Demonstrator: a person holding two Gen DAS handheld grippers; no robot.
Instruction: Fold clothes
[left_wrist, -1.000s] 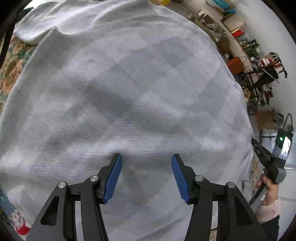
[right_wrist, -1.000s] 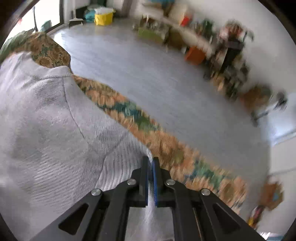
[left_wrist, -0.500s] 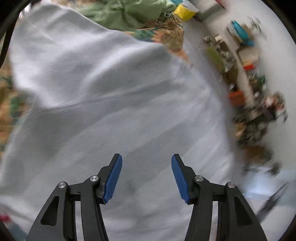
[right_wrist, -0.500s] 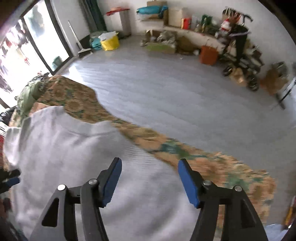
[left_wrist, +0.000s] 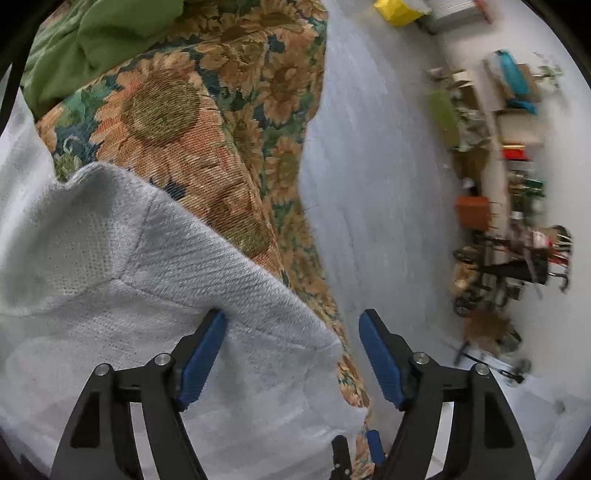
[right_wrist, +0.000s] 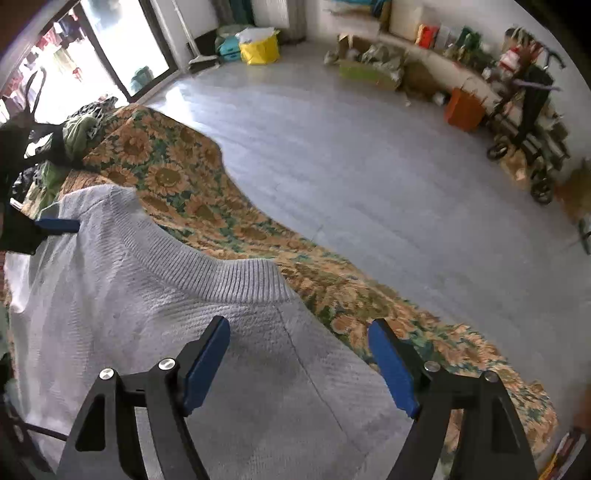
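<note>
- A pale grey knitted sweater lies spread flat on a surface covered by a sunflower-patterned cloth; whether that surface is a bed or a worktop cannot be told.
- The sweater's ribbed neckband curves toward the cloth's edge, beyond which lies the grey floor.
- The right gripper hangs over the shoulder of the sweater just below the neckband. Its jaws have just been opening and stand wide apart; the knit lies under them, and the pads do not press on it.
- The left gripper is over a corner of the sweater at the cloth's edge. Its jaws have also just been opening and stand apart; the fabric corner lies between the blue pads, which do not squeeze it.
- In the right wrist view the left gripper's blue pad shows at the sweater's far shoulder.
- A green garment lies bunched on the cloth beyond the sweater.
- A yellow bag and an orange box stand on the floor near the wall.
</note>
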